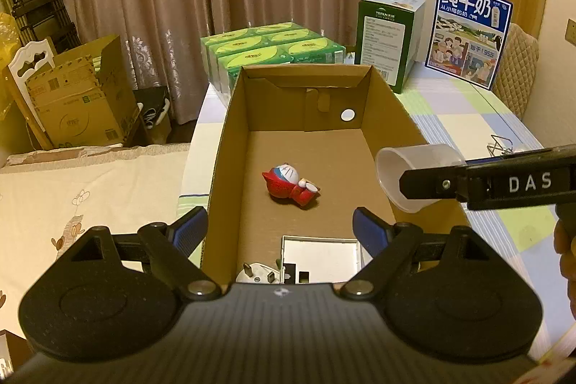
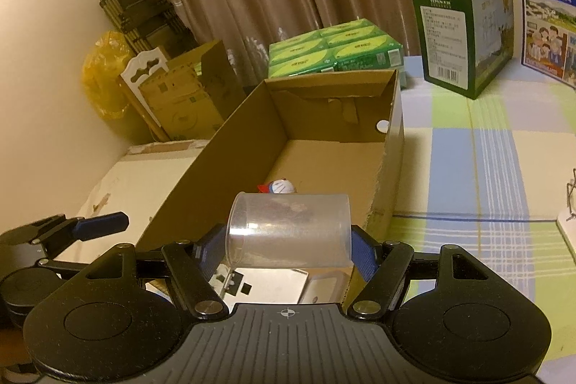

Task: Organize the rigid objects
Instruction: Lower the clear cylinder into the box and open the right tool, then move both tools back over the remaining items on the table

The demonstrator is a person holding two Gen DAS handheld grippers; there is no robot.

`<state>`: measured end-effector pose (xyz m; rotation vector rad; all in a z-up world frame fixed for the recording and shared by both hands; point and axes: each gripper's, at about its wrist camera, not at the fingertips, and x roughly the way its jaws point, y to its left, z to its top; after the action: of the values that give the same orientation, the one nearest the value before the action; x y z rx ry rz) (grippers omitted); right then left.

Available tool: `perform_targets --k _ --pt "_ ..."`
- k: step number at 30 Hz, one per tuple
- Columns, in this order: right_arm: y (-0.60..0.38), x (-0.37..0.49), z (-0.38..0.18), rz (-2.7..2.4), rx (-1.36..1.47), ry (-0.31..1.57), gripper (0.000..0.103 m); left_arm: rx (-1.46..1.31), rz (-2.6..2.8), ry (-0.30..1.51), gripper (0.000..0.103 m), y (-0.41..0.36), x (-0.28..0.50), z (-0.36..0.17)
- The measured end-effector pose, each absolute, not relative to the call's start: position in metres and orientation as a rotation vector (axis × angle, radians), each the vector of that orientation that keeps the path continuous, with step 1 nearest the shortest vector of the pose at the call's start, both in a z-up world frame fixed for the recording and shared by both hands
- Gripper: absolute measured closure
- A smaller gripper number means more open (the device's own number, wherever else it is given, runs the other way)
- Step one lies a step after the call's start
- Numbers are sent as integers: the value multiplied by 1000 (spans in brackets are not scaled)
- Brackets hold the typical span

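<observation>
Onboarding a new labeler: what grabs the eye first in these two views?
The clear plastic cup, lying sideways, clamped in the right gripper at the right wall of the open cardboard box. Next, the red and blue cartoon figurine lying on its side mid-floor in that box. The left gripper hangs over the box's near end, jaws wide apart and holding nothing.
</observation>
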<state>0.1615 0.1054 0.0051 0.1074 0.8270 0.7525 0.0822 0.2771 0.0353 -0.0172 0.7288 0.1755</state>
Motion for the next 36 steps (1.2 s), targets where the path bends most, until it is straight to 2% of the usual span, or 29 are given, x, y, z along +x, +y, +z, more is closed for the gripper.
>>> perform_targets --k 3,9,23,36 --pt "103 164 5 767 152 820 35 -14 178 729 18 278 82 35" --pt "97 162 13 756 183 770 28 -12 186 723 18 278 79 37" --pt "67 145 24 710 162 772 28 -23 187 691 18 262 65 55" --pt "12 104 58 655 95 682 28 -28 155 652 18 211 42 84"
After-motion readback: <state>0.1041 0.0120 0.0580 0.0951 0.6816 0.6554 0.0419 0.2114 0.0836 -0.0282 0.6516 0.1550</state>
